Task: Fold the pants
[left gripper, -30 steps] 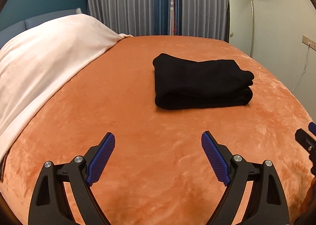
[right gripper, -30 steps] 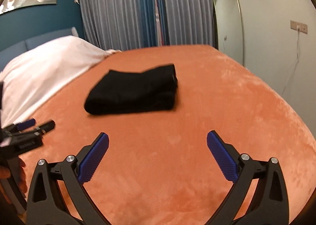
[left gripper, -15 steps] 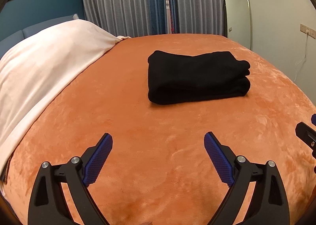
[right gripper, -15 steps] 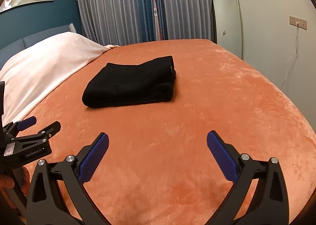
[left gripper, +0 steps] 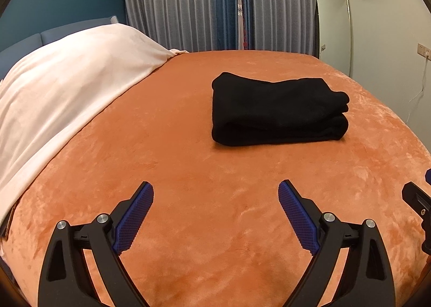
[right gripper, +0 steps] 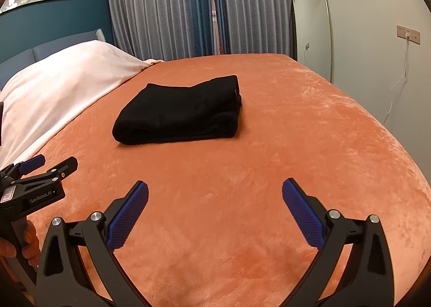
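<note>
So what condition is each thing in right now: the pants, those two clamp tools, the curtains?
Black pants: folded into a compact stack, lying on the orange bedspread, untouched.
Left gripper: open, empty, short of the pants.
Right gripper: open, empty, short of the pants.
Curtains: drawn closed.
White blanket: draped over the bed's head end.

Plush orange bedspread (left gripper: 215,226) filling lower frame, pale pink blanket (left gripper: 67,86) at left, grey-and-blue pleated curtains (left gripper: 215,2) top centre, teal wall (left gripper: 67,10) upper left, leaning rounded mirror (right gripper: 312,29) at right.

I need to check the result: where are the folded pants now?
The black pants lie folded on the orange bedspread, ahead of both open grippers, right of the white blanket.
</note>
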